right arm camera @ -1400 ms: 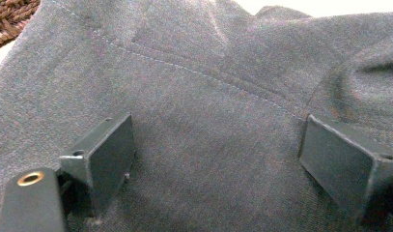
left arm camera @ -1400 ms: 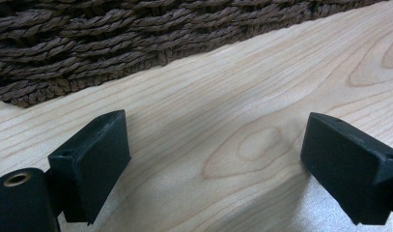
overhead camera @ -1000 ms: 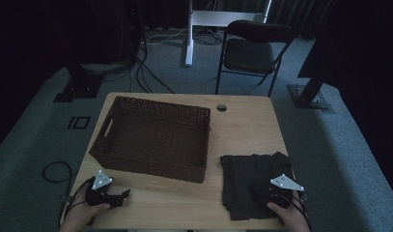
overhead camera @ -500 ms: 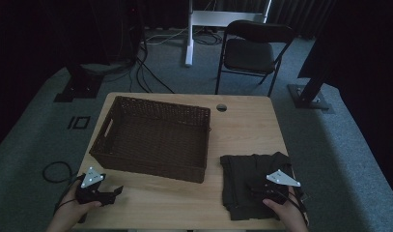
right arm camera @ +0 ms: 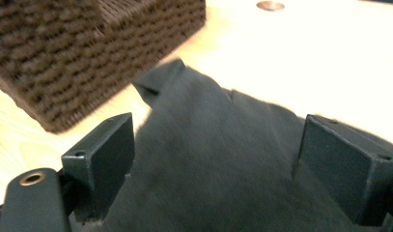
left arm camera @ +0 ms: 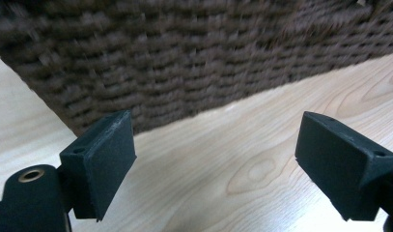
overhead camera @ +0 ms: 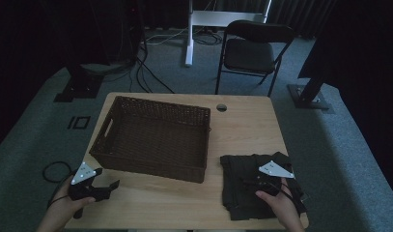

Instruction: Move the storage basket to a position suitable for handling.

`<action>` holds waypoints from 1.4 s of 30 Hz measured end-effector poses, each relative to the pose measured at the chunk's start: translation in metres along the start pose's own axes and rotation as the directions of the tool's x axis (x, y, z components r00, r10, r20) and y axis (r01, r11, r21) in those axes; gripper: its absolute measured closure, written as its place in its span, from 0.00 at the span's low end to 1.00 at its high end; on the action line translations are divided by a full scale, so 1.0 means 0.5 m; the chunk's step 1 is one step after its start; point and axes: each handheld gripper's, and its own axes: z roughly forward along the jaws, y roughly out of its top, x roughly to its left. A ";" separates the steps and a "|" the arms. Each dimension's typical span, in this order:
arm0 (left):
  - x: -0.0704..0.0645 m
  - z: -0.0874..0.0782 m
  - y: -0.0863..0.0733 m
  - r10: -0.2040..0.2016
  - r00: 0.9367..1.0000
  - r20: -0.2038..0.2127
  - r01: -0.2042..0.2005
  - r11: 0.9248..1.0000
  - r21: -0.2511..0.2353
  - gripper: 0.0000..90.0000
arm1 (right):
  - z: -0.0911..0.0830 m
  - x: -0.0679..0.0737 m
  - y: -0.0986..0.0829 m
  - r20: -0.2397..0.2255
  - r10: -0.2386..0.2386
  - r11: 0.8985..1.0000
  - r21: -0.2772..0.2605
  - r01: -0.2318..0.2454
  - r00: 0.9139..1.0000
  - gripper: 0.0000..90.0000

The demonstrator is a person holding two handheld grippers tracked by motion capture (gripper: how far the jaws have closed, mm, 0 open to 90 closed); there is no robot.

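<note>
A dark folded cloth [overhead camera: 242,186] lies on the wooden table [overhead camera: 242,130] at the front right. My right gripper [overhead camera: 248,182] rests low over it, open, jaws pointing left toward the basket. In the right gripper view the cloth [right arm camera: 218,159] humps up between the two wide-apart jaws of the right gripper [right arm camera: 218,150]. My left gripper [overhead camera: 106,180] is at the table's front left corner, open, holding nothing. In its own view the left gripper [left arm camera: 218,159] hovers just above bare wood, facing the basket wall [left arm camera: 184,63].
A brown wicker basket [overhead camera: 155,137] with nothing in it takes up the left middle of the table, and its corner [right arm camera: 78,58] is close to the cloth. A cable hole [overhead camera: 221,107] is at the back. A folding chair [overhead camera: 252,50] stands beyond the table.
My left gripper has drifted left toward the table's front corner. The right gripper has edged a little forward over the cloth. Both stay open.
</note>
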 end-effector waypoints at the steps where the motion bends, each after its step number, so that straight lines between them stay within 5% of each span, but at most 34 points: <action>1: 0.001 -0.002 0.003 -0.002 1.000 0.000 0.002 1.000 -0.003 0.16 | 0.001 0.004 0.006 -0.004 -0.002 1.000 -0.005 0.002 1.000 0.14; 20: 0.018 -0.049 0.076 0.010 0.999 0.041 -0.005 0.992 -0.126 0.16 | 0.017 0.052 0.092 -0.063 -0.031 0.997 -0.072 0.026 0.998 0.14; 26: 0.026 -0.060 0.103 0.027 1.000 0.010 -0.025 0.987 -0.156 0.16 | 0.025 0.060 0.114 -0.060 -0.038 0.995 -0.091 0.032 0.997 0.14; 32: 0.036 -0.060 0.125 0.021 1.000 0.008 -0.019 0.977 -0.213 0.17 | 0.033 0.071 0.131 -0.057 -0.058 0.993 -0.102 0.052 0.997 0.14; 42: 0.072 -0.045 0.159 0.013 0.998 -0.055 -0.028 0.960 -0.278 0.16 | 0.051 0.087 0.148 -0.066 -0.037 0.993 -0.117 0.029 0.997 0.14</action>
